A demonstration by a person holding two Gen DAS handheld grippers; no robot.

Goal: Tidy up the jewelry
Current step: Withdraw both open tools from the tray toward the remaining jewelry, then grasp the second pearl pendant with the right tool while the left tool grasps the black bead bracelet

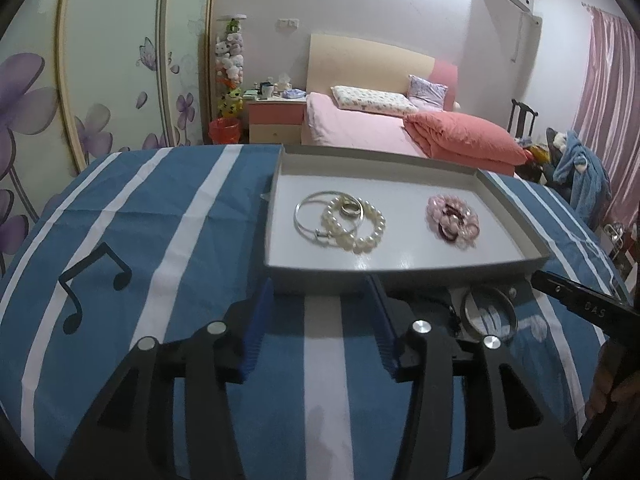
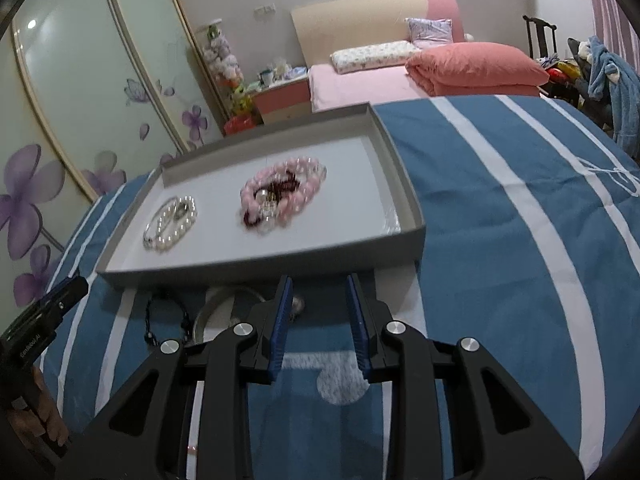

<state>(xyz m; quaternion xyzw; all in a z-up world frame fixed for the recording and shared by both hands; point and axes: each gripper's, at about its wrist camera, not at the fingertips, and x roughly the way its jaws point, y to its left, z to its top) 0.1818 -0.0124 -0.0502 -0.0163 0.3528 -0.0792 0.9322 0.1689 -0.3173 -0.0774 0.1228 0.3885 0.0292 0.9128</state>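
Both tools gape wide and empty: left tool (image 1: 320,300), right tool (image 2: 320,300). Just ahead of the right tool's tips on the desk (image 2: 500,200) lies a bangle (image 2: 224,304); beyond, the tray (image 1: 400,270) holds pearls (image 1: 354,224) and pink beads (image 1: 454,220).

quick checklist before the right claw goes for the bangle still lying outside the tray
1. Right claw open and empty: ok.
2. Left claw open and empty: ok.
3. Metal bangle on the cloth, outside the tray: ok.
4. Bangle free of the dark cord beside it: cannot tell.
5. Bare floor left in the tray between the pearl bracelet and pink beads: ok.
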